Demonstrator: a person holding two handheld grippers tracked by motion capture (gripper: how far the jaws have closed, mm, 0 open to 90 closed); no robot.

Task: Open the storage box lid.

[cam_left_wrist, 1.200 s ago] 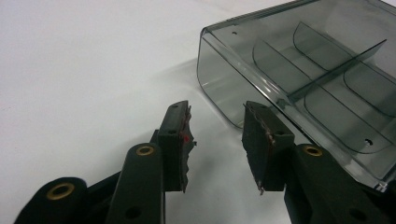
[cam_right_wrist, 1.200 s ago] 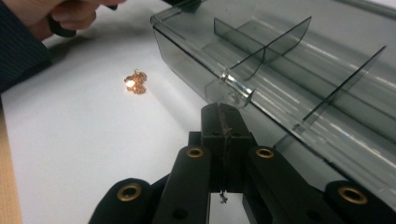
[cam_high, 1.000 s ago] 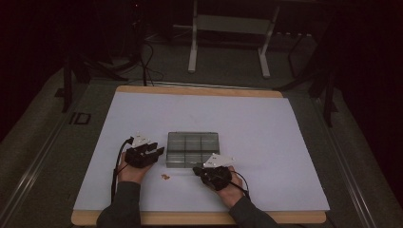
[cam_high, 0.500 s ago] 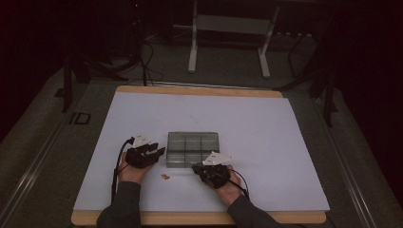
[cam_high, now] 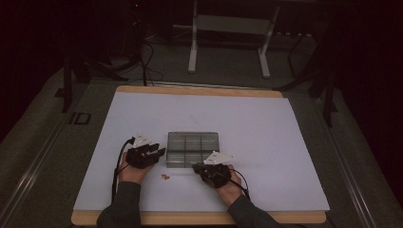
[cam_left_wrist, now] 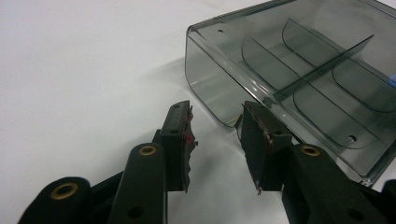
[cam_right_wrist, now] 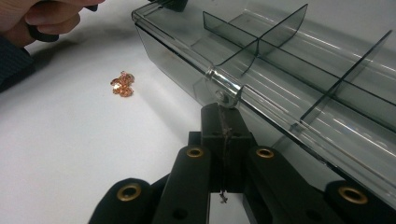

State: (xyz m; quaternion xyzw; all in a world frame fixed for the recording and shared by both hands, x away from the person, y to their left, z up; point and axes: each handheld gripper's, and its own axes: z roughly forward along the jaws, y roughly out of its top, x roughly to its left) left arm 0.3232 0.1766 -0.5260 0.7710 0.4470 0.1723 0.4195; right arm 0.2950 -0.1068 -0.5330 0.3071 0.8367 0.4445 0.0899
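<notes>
I see a smoky clear divided organizer box (cam_high: pixel 192 149) lying flat mid-counter, with small copper-coloured bits (cam_high: pixel 165 176) at its seven o'clock.

From my remote seat I count one clear box (cam_high: pixel 192 149) on the table (cam_high: pixel 266 142) — split into six compartments, two rows of three. One small heap of copper-coloured bits (cam_high: pixel 165 176) lies at about seven o'clock from the box; I can't count the pieces in it. Two grippers — the left gripper (cam_high: pixel 159 152) and the right gripper (cam_high: pixel 196 167) — one per hand.
</notes>
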